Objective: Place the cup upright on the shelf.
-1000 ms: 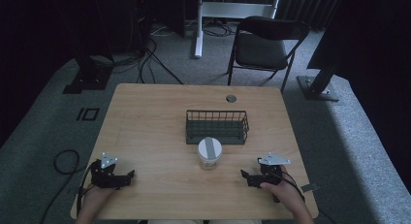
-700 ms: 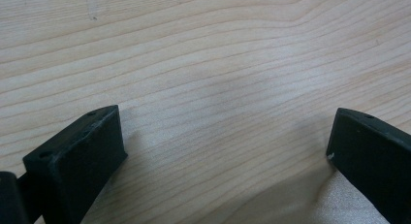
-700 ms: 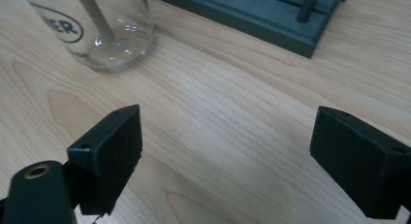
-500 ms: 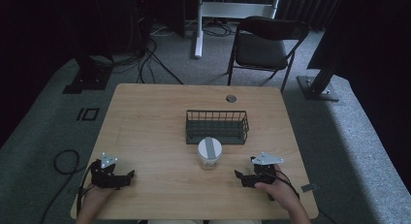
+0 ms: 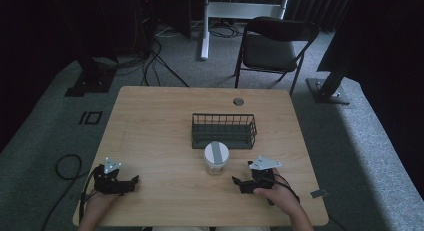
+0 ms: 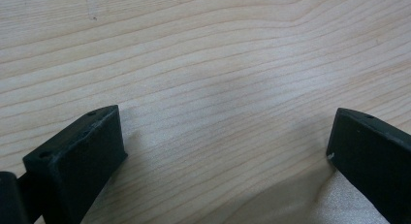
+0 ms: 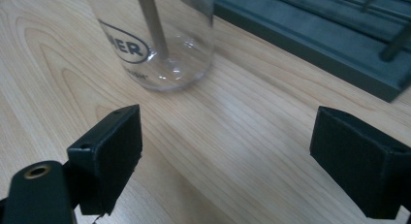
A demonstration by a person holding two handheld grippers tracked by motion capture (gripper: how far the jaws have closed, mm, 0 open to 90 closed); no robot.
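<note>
A clear glass jar [image 5: 216,159] with a white lid stands upright on the wooden table [image 5: 155,126], just in front of a dark wire basket [image 5: 224,130]. My right gripper [image 5: 240,183] rests on the table to the jar's right and a little nearer me, open and empty. In the right gripper view the jar [image 7: 157,37] with its printed label stands ahead and to the left of the gap between my jaws [image 7: 228,161], and the basket [image 7: 310,44] lies beyond. My left gripper [image 5: 131,182] sits at the table's front left, open over bare wood [image 6: 218,83].
A small round grommet [image 5: 238,101] is set in the table near its far edge. A black folding chair [image 5: 272,46] stands behind the table. Cables and stand bases lie on the grey floor around it.
My right gripper has slid left along the table toward the jar. The left gripper has stayed put.
</note>
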